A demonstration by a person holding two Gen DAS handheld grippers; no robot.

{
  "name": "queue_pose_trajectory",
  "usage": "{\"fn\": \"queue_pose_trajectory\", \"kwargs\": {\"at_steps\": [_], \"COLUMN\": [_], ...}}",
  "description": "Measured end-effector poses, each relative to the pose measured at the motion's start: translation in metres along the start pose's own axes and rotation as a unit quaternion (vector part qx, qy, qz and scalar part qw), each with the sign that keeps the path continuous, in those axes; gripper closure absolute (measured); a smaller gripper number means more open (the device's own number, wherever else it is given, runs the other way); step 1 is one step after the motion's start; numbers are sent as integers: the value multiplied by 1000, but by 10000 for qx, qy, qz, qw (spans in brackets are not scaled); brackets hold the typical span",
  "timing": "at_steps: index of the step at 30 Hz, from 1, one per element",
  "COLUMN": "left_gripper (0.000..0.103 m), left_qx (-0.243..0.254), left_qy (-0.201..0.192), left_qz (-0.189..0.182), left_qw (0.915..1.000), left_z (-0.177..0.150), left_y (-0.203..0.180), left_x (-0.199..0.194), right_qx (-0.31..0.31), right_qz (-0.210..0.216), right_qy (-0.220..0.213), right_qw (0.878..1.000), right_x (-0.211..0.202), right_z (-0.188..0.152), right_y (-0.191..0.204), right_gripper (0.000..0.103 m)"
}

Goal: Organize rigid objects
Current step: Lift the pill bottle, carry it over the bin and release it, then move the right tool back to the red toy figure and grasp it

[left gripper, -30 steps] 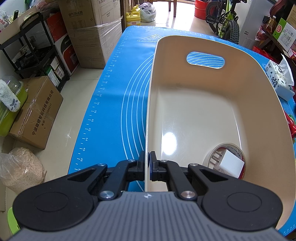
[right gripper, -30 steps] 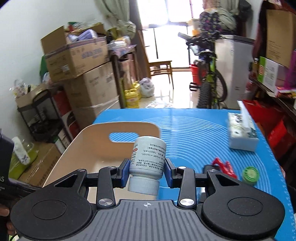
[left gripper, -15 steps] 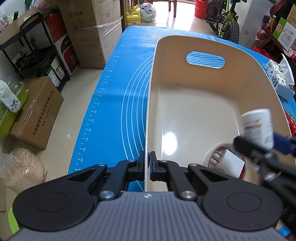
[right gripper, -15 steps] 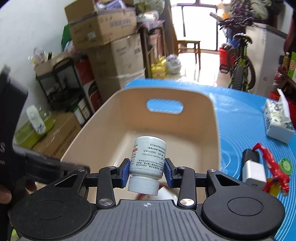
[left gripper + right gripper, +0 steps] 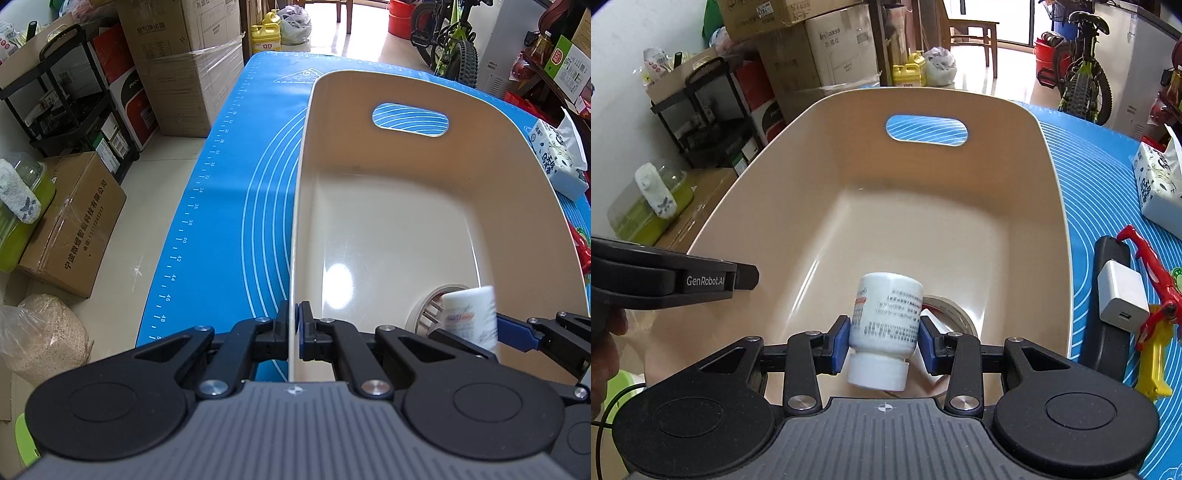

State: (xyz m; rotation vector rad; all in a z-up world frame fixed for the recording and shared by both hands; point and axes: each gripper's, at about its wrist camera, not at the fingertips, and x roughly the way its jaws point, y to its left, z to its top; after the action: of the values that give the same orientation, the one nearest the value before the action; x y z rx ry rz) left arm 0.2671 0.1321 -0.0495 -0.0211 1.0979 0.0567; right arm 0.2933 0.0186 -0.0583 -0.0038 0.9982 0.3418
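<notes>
The left tongs are clamped on the near left rim of the beige tub, which stands on the blue mat covering the counter. The right tongs are clamped on a white pill bottle, held cap toward the camera and slightly tilted, above the tub's near right interior. A tape roll lies on the tub floor directly behind the bottle. Outside the tub, to its right on the mat, lie a white charger resting on a black item, a red and yellow toy, and a tissue pack.
</notes>
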Motion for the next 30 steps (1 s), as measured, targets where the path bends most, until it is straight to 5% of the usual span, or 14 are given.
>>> {"fn": "queue_pose_trajectory", "kwargs": {"at_steps": [5, 10, 17, 30], "left_gripper": [98, 98, 98, 98], "left_qx": [-2, -5, -7, -4], "left_qy": [3, 6, 6, 7], "left_qz": [5, 6, 4, 6], "left_qw": [10000, 10000, 10000, 10000], "left_z": [0, 0, 0, 0], "left_y": [-1, -1, -1, -1], "left_x": [0, 0, 0, 0], "right_qx": [68, 236, 330, 736], "right_qz": [177, 186, -134, -1229], "right_qy": [-397, -1063, -1635, -1669], "right_qw": [9990, 9939, 9859, 9755], "right_x": [-18, -52, -93, -95], "right_z": [0, 1, 7, 21], "right_y": [-9, -22, -58, -155], "right_gripper": [51, 26, 22, 22]}}
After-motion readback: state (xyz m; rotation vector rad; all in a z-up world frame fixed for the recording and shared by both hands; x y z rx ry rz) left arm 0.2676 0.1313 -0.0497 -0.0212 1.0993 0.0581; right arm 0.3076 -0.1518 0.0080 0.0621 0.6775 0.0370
